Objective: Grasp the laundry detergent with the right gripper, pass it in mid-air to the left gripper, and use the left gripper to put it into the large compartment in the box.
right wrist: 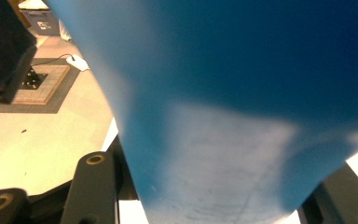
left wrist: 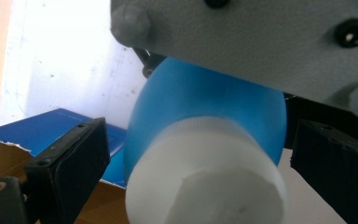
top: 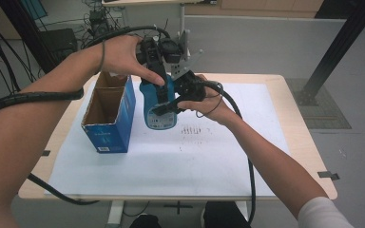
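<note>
**Item: blue bottle with white cap, held above the table**

- Blue bottle (top: 159,107): held in the air over the white sheet (top: 171,152), just right of the open blue carton (top: 108,114). Its long axis runs roughly upright, leaning a little, label end toward the near side and the white cap (left wrist: 205,177) at the top, far end. In the right gripper view its blue body (right wrist: 242,93) stands directly ahead of the camera.
- Right gripper (top: 171,105): jaws pressed in on the lower body of the bottle from the right side, carrying its weight.
- Left gripper (top: 153,57): comes down from above and from the left; its jaws stand spread, one on each side of the cap, with a visible gap between each pad and the cap. Nothing pinched yet.
- Governing relation: the cap lies squarely between the left jaws, on their line of sight, with the bottle's axis pointing nearly along that gripper. The left gripper is the one nearer the cap; the right sits lower on the body.
- Judgement: closing on the cap and twisting about the bottle's axis looks like the next step, with the right grip as the anchor.
</note>
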